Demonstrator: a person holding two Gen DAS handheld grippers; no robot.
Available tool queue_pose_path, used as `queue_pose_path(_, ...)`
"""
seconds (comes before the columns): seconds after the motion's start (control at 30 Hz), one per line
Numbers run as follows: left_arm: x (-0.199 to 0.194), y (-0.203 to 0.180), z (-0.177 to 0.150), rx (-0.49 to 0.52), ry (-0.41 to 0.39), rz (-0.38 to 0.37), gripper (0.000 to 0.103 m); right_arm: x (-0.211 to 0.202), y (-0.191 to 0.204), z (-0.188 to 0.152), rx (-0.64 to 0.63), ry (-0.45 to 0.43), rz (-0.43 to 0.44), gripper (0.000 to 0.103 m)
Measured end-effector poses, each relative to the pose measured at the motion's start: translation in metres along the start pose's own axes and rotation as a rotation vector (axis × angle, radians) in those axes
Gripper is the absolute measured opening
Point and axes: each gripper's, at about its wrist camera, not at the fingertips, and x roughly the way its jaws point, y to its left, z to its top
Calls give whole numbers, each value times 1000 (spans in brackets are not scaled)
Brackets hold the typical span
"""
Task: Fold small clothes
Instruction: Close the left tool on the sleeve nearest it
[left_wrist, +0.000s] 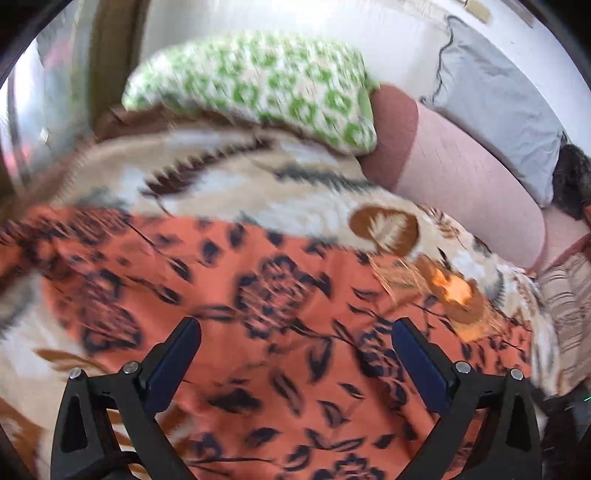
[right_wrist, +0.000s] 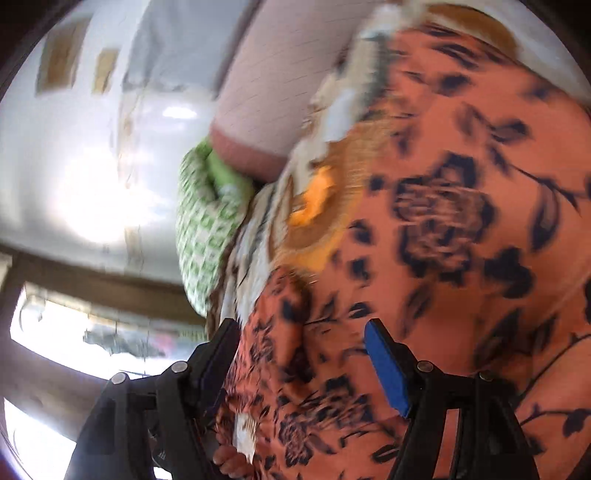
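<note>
- The orange cloth (left_wrist: 280, 295) with dark flowers lies spread on the blanket (left_wrist: 229, 184) on a bed. I think it is laid out flat so it can be folded.
- The left fingers (left_wrist: 295, 354) stand wide apart with nothing between them. The cloth is right under them and past their tips, and they tilt down at it, maybe to pick up an edge.
- The right fingers (right_wrist: 301, 354) stand wide too. The cloth runs between them, but the pads do not press on it, so it is not held.
- In the right view, a bunched fold of the cloth sits close by the left-side finger (right_wrist: 218, 354). The picture is blurry, so I cannot tell if it touches.
- A green pillow (left_wrist: 255, 88) and a pink bolster (left_wrist: 461, 192) lie well past the fingertips, at the far side of the bed, out of the way of the folding.
- Count: one orange cloth, one blanket, one green pillow, one pink bolster, one grey pillow (left_wrist: 495, 107), and two pairs of fingers.
- A fingertip of the person (right_wrist: 229, 461) shows at the bottom of the right view.
</note>
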Motion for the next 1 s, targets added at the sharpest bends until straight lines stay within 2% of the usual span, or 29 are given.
queue_pose_path(0.07,11,-5,-3,-31,52,-59,100,4,-11,3,23,-2,0,70)
queue_pose_path(0.17,24,-13,-9,-65,111,-141,100,7,-1,2,-63,-2,-41,70)
queue_pose_path(0.27,33,-24,-16,-84,157,-211,90,10,4,-2,-123,-25,-70,71)
queue_pose_path(0.37,43,-35,-19,-81,178,-237,76,14,4,0,-126,-24,-59,71)
queue_pose_path(0.47,51,-42,-18,-72,173,-252,50,14,1,1,-126,-18,-46,71)
queue_pose_path(0.53,61,-44,-17,-80,198,-287,22,16,2,0,-143,-19,-51,71)
queue_pose_path(0.6,66,-43,-18,-97,217,-311,11,14,1,-1,-162,-20,-56,71)
queue_pose_path(0.7,58,-43,-18,-90,180,-321,6,15,2,-1,-173,-22,-54,71)
queue_pose_path(0.83,33,-41,-14,-69,111,-350,6,15,0,-2,-182,-34,-45,71)
queue_pose_path(1.0,0,-23,-18,-57,68,-319,6,16,1,-6,-212,-61,-48,71)
